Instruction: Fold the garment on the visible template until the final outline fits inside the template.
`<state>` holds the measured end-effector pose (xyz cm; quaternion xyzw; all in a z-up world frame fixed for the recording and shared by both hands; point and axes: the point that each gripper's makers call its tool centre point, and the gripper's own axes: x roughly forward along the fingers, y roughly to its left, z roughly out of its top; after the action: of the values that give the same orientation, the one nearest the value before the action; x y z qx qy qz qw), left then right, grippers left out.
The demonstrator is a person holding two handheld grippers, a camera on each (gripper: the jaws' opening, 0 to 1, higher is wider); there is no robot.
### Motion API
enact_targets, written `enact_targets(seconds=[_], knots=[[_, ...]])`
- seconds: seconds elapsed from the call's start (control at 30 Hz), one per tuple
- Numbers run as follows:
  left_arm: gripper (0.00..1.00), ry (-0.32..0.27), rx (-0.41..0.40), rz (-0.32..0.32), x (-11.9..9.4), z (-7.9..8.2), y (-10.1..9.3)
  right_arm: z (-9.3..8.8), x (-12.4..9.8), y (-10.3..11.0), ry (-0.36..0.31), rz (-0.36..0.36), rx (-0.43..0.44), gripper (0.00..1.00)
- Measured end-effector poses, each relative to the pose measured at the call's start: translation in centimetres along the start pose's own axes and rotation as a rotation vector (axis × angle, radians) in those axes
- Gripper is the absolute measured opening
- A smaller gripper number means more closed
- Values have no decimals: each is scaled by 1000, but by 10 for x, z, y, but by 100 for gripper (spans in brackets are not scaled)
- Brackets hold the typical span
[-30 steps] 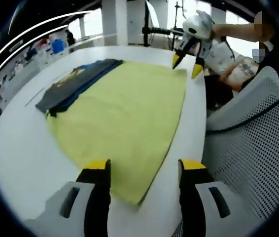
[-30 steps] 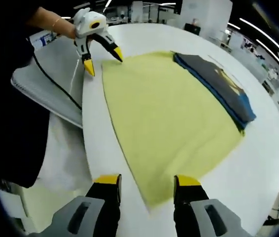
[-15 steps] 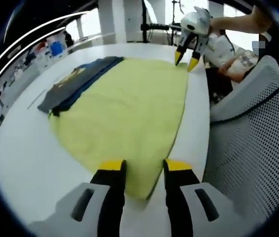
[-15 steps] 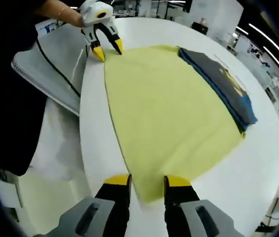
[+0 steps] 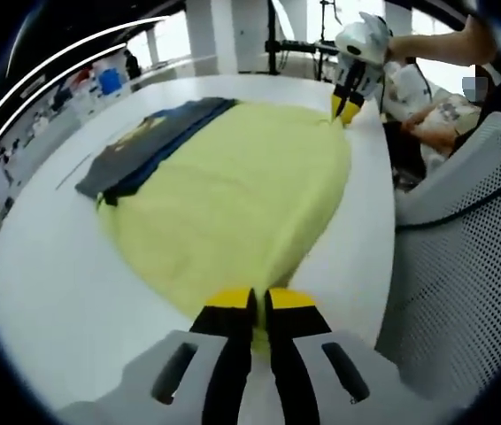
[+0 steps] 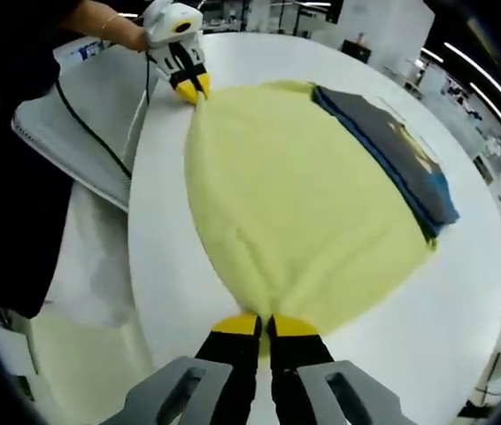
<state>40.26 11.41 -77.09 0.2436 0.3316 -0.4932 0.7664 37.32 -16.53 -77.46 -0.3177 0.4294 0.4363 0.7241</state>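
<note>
A yellow garment [image 5: 233, 186] [image 6: 295, 204] lies spread on the white table [image 5: 47, 266] [image 6: 467, 292]. A folded dark grey and blue garment [image 5: 144, 146] [image 6: 392, 146] rests along its far edge. My left gripper [image 5: 259, 299] is shut on the yellow garment's near corner, and the cloth puckers toward the jaws. In the right gripper view the left gripper [image 6: 189, 87] pinches the far corner. My right gripper [image 6: 265, 324] is shut on the other corner of the same side; the left gripper view has the right gripper [image 5: 348, 104] at the top, shut on the cloth.
A grey mesh chair [image 5: 463, 248] [image 6: 82, 115] stands close against the table edge on the side where the person stands. A person's hand [image 6: 100, 35] and forearm [image 5: 427, 44] hold the grippers. Desks and shelves line the room beyond the table.
Both grippers went from open around the yellow garment's corners to shut on them. The garment's straight near edge has drawn in and puckered at both pinched corners.
</note>
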Motion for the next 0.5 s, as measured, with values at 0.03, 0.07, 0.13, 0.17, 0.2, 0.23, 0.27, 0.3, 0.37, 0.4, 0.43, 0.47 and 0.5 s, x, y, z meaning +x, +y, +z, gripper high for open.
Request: enact_targets(seconds=[0.03,0.07,0.13,0.17,0.2,0.23,0.27,0.3,0.37,0.4,0.43,0.47,0.5], knots=[[2,1,-1,-2,0,0,0,0,0,0,1,2,4,0],[1,3,-3,-6,-1,0,0,0,-1,1,2,5,8,0],[1,1,-9,-13,-4,0,0,0,-3,1,1,5,13,0],[1,-3,-13,-12,-5,1,0,1,-6,1,-7,3,25,0],[1,-8,-15,-12,-7,2,0,2,-8,1,-12,3,34,0],[1,-13,-18,-14,-8,3,1,2,-11,0,-18,0,45,0],[1,-16,-20,-12,-10,4,1,3,-12,0,-22,1,49,0],[0,-17,-21,-9,-10,4,2,4,-15,0,-30,1,54,0],[0,-24,-21,6,-12,6,4,6,-18,2,-37,8,65,0],[0,-28,-24,10,-13,8,4,7,-19,1,-39,3,65,0],[0,-31,-25,12,-14,9,3,8,-20,1,-40,-1,64,0],[0,-33,-22,12,-15,9,3,9,-22,1,-40,-5,65,0],[0,-35,-19,15,-17,11,3,10,-23,1,-42,-9,67,0]])
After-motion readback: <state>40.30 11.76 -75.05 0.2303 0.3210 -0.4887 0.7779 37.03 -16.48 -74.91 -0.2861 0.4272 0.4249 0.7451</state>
